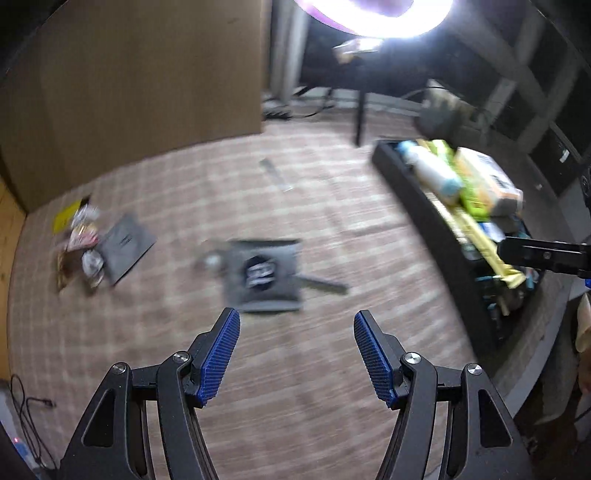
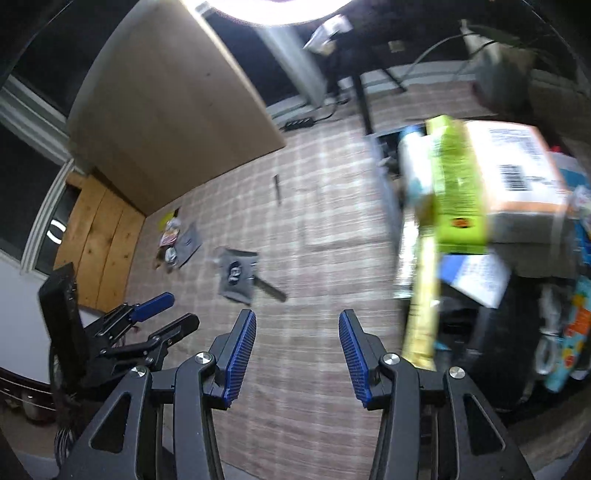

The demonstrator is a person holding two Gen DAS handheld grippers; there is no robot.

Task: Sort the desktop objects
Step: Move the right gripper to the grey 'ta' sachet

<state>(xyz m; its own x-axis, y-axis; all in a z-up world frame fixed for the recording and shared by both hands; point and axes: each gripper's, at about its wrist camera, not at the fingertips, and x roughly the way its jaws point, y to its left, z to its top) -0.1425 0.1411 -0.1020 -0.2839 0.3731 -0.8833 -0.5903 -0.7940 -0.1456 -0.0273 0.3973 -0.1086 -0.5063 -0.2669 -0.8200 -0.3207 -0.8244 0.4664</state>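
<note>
Both my jaws stand parted and empty, ribbed blue pads facing: left gripper (image 1: 297, 350), right gripper (image 2: 297, 350). Mid-frame on the checked woven counter (image 1: 332, 229) lies a flat grey pouch (image 1: 264, 275), unsorted. At right, the black bin (image 1: 436, 221) is heaped with a smooth bottle (image 1: 432, 173) and a cardboard box (image 1: 487, 181), presumably sorted.

Motion blur smeared the small heap of packets (image 1: 77, 236) by the cardboard panel (image 1: 140, 88), so none could be told apart, and the print on the dark pouch (image 1: 264, 273) at mid-table was unreadable. The black bin (image 1: 417, 192) was crammed, its lower contents buried under the bottle (image 1: 430, 171) and the boxes. The ring light (image 1: 373, 18) ran off the top edge, blown out white.
</note>
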